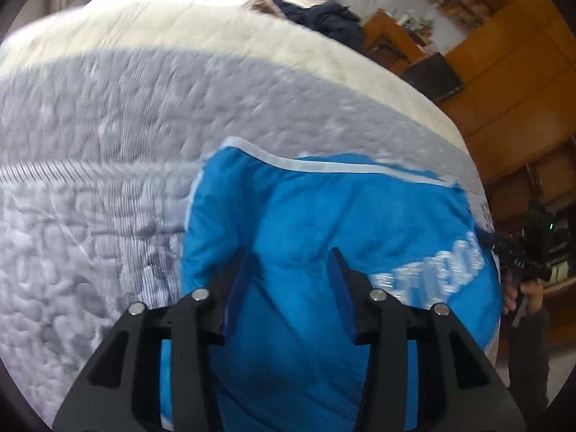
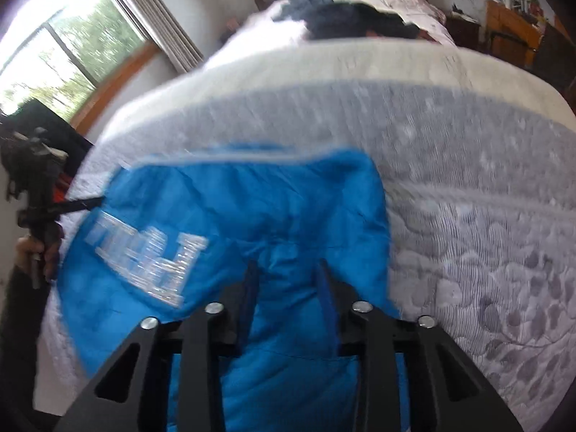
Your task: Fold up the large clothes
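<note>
A bright blue padded garment (image 1: 324,216) with white lettering (image 1: 432,273) and a pale trim lies on the quilted bed. My left gripper (image 1: 289,255) hovers over its middle, open, with blue fabric showing between the fingers. In the right wrist view the same garment (image 2: 252,208) fills the centre, its lettering (image 2: 151,255) on the left. My right gripper (image 2: 287,266) is open just above the cloth, with a narrower gap. Each gripper also shows at the far edge of the other view, hand-held: the right gripper (image 1: 525,255) and the left gripper (image 2: 36,180).
The bed carries a grey and white patterned quilt (image 1: 90,180) and a cream blanket (image 1: 180,32). Dark clothes (image 2: 352,18) are heaped near the headboard. Wooden furniture (image 1: 504,72) stands to the right of the bed, a window (image 2: 72,46) to its left.
</note>
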Motion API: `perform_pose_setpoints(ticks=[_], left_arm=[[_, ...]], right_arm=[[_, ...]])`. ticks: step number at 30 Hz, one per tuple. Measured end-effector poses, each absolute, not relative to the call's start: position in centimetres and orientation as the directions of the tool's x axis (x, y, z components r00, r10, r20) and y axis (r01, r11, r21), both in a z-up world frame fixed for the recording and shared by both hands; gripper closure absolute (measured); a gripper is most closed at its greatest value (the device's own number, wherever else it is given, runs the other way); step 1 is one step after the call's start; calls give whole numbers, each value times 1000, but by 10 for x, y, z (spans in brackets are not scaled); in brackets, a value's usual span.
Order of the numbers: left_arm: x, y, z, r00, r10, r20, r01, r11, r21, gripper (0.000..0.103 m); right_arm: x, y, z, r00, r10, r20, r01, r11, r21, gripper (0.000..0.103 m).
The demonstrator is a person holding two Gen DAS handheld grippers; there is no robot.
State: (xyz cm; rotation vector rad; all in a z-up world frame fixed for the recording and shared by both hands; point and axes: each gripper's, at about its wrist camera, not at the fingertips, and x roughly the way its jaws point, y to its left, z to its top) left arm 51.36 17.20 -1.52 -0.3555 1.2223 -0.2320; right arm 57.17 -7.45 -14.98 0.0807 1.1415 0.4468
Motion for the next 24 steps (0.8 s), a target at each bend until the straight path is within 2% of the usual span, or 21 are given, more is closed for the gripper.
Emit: perform_pose_setpoints(ticks=[5, 8, 11, 13, 15, 18, 19, 20, 24], left_arm=[[511, 160, -17, 381, -286, -879, 23, 954, -300, 61], [492, 169, 22, 438, -267, -858, 10, 956, -293, 62], [454, 175, 67, 505, -340, -793, 85, 934, -346, 58], [424, 166, 65, 445, -456, -771, 138, 885, -444, 58], [407, 155, 50, 395, -483, -781, 174, 874, -453, 61], [401, 147, 14, 402, -415, -816, 176, 910, -376, 66], [405, 151, 4, 415, -413, -811, 170, 910, -377, 71], [407, 155, 1, 418, -426, -802, 160, 904, -397, 72], [399, 164, 15, 420, -419, -805, 122, 905, -407, 68]], right_arm=[[572, -77, -168, 349, 400, -848, -294, 906, 306, 75], [563, -80, -144, 381, 390, -838, -271, 914, 302, 76], [528, -83, -101, 448, 444, -776, -313, 891, 329, 76], [500, -74, -92, 430, 515, -741, -359, 851, 383, 76], [484, -61, -99, 400, 526, -751, -386, 839, 383, 76], [478, -49, -132, 364, 469, -805, -368, 866, 339, 85], [481, -50, -143, 360, 457, -813, -352, 874, 336, 96], [485, -53, -150, 367, 450, -814, -338, 880, 334, 103], [489, -62, -147, 342, 469, -814, -276, 878, 390, 103]])
